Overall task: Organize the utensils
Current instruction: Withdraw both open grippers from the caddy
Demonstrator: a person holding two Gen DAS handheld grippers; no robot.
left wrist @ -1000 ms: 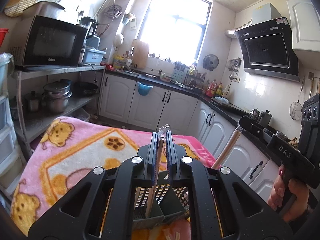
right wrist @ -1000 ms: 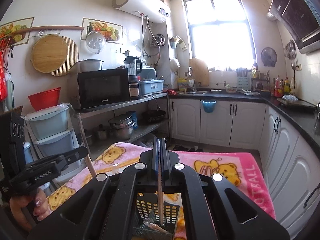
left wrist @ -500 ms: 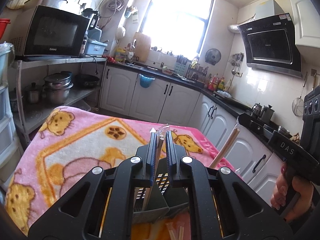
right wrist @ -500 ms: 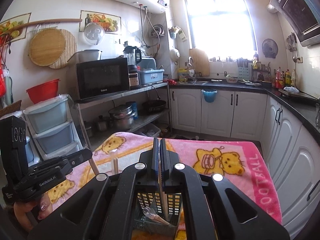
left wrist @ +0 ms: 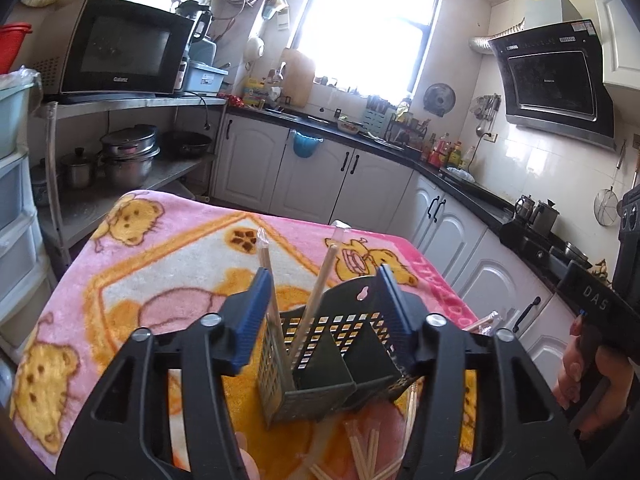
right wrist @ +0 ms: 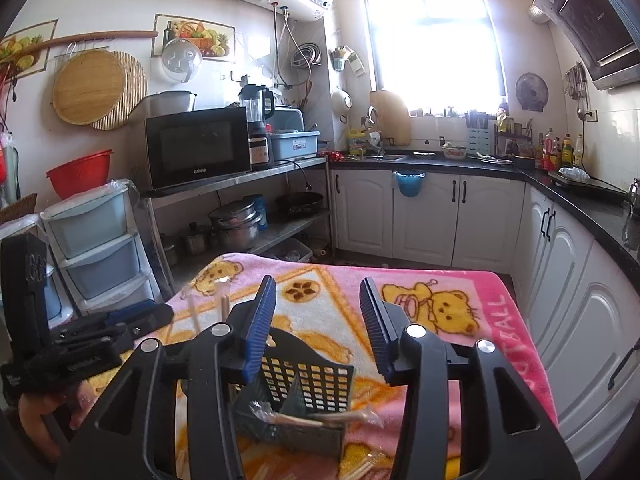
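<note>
A dark green perforated utensil caddy (left wrist: pixel 320 364) (right wrist: pixel 308 376) stands on the pink blanket. My left gripper (left wrist: pixel 325 310) hovers just above it, jaws opening. Two wrapped chopsticks (left wrist: pixel 316 296) lean in the caddy's left compartment; one stands free between the pads, the other runs close by the left pad. My right gripper (right wrist: pixel 316 320) is over the caddy's other side, jaws opening, with nothing between the pads. A wrapped pair of chopsticks (right wrist: pixel 320 419) lies across the caddy's rim below it. Each gripper shows in the other's view: the right gripper (left wrist: pixel 600 304), the left gripper (right wrist: pixel 80 344).
Loose chopsticks (left wrist: pixel 368 446) lie on the blanket (left wrist: pixel 132 280) in front of the caddy. A metal shelf with a microwave (right wrist: pixel 196 148) and pots stands to the left, beside plastic drawers (right wrist: pixel 96 240). White cabinets (right wrist: pixel 424 216) line the back and right.
Both grippers were shut on chopsticks above the caddy; their jaws have now parted and let go. The left's sticks lean in the caddy, the right's lie across it. Both hands sank slightly.
</note>
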